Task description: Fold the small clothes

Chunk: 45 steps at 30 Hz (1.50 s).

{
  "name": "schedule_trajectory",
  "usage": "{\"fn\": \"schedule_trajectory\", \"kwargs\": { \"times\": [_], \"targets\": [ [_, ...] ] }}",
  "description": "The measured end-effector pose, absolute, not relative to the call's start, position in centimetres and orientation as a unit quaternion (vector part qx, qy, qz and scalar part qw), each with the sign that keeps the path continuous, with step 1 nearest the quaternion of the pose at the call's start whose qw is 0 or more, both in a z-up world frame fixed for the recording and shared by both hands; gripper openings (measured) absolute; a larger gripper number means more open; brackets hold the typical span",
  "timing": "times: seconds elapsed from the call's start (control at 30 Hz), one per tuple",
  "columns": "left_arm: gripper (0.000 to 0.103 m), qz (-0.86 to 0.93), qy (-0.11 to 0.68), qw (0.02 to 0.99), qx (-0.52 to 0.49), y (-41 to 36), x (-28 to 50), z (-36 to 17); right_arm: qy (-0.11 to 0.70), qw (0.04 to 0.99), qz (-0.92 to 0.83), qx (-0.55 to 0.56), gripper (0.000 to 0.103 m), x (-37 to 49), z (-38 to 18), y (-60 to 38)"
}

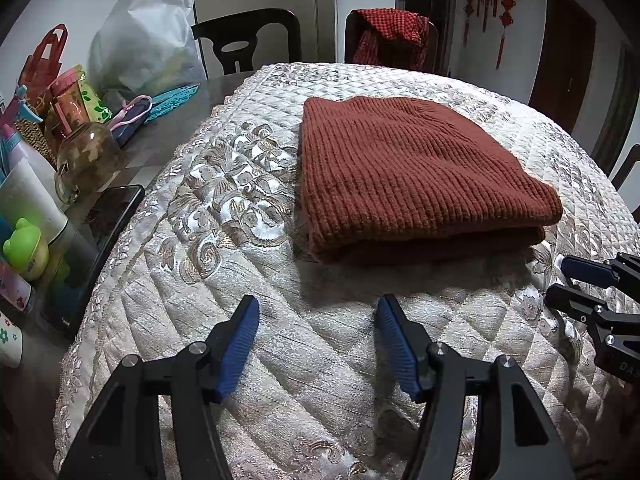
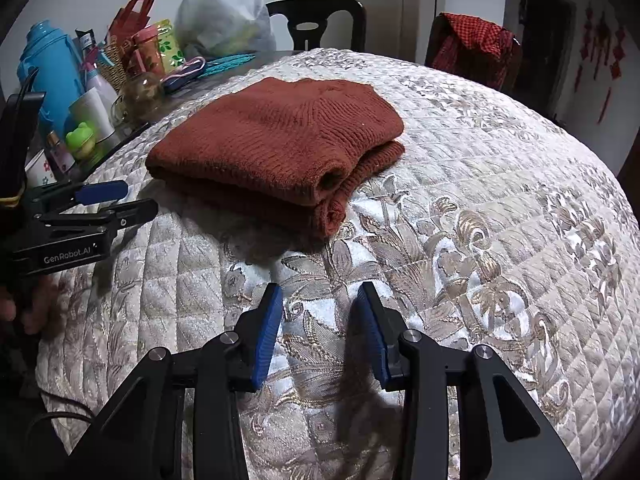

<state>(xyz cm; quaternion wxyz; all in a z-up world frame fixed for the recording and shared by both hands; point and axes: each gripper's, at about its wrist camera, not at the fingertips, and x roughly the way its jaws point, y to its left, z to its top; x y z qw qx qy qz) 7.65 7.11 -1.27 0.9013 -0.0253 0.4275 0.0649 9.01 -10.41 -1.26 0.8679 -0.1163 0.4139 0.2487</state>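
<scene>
Both my left tongs [image 1: 318,340] and right tongs [image 2: 320,330] are hanging open and empty; the rust knit sweater [image 1: 404,172] is looking soft and floppy, so I'm eyeing its thick folded edge

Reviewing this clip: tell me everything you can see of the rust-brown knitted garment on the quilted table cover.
The knitted garment is rust-brown, thick and ribbed, wool-like by its look. It lies folded into a compact, roughly rectangular bundle of stacked layers, the rounded fold edges facing the grippers. It rests flat on the quilted cover, toward the far middle of the table. Nothing else touches it: both grippers sit short of it, jaws apart and empty.
</scene>
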Motion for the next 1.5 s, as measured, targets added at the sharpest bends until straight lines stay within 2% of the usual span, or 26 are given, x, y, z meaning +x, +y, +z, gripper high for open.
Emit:
{"fn": "schedule_trajectory", "kwargs": {
  "times": [0.43,0.63,1.5],
  "targets": [
    [0.069,0.064,0.429,0.901,-0.023,7.01,7.75,-1.27,0.413,0.869,0.245,-0.118,0.041,8.94,-1.3,-10.14],
    [0.08,0.075,0.432,0.898,-0.029,7.32,7.82,-1.43,0.414,0.869,0.246,-0.116,0.042,8.96,-1.3,-10.12],
    [0.08,0.073,0.433,0.898,-0.032,7.42,7.76,-1.5,0.414,0.869,0.246,-0.116,0.042,8.94,-1.3,-10.11]
  ]
}}
